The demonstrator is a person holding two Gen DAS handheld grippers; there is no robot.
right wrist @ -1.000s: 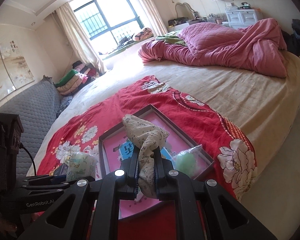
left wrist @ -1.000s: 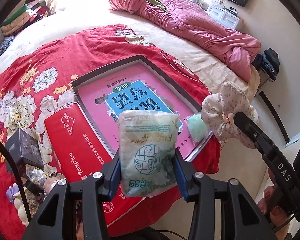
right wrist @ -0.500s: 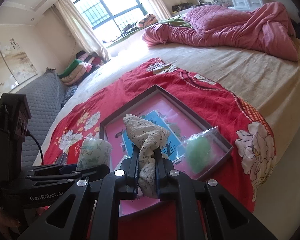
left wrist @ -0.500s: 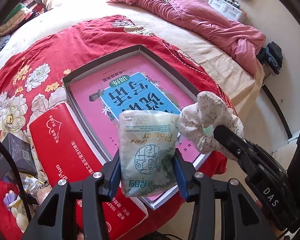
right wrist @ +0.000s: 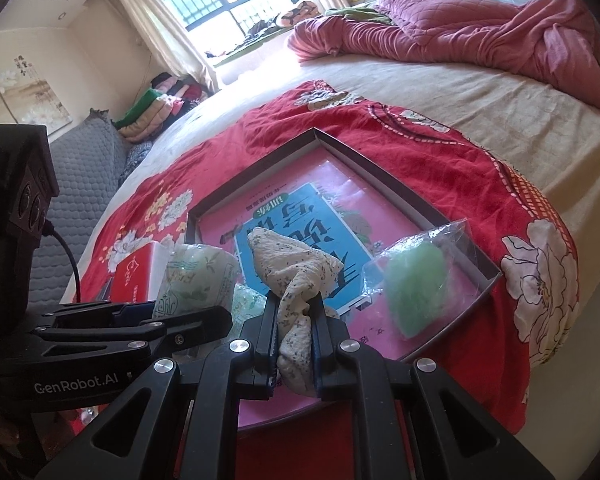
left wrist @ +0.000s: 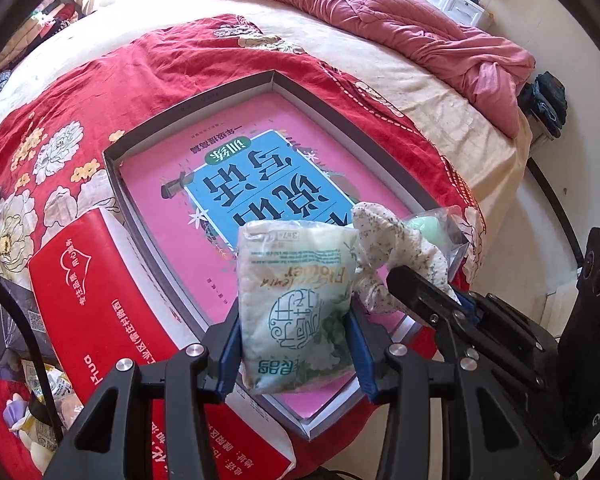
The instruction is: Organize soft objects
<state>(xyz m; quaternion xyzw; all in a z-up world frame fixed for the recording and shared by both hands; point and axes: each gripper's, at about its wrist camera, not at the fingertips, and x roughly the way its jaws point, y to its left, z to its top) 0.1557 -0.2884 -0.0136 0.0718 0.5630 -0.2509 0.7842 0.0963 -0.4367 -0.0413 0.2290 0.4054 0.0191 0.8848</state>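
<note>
We hold 2 soft items above the tray [left wrist: 188, 106], the left gripper [left wrist: 296, 344] clamped on the tissue pack [left wrist: 296, 304], the right gripper [right wrist: 296, 342] pinching the floral cloth [right wrist: 292, 272], and judge lowering and releasing beside the green pouch [right wrist: 414, 280] comes next.

The tray [left wrist: 204, 98] sat on the bedspread [left wrist: 120, 64]. A book [left wrist: 260, 184] lay inside it, and a bagged sponge [right wrist: 414, 280] rested in its near right corner. Left of the tray, touching it, lay a box [left wrist: 96, 300]. Behind the tray, well apart, a quilt [left wrist: 400, 12] was heaped.
</note>
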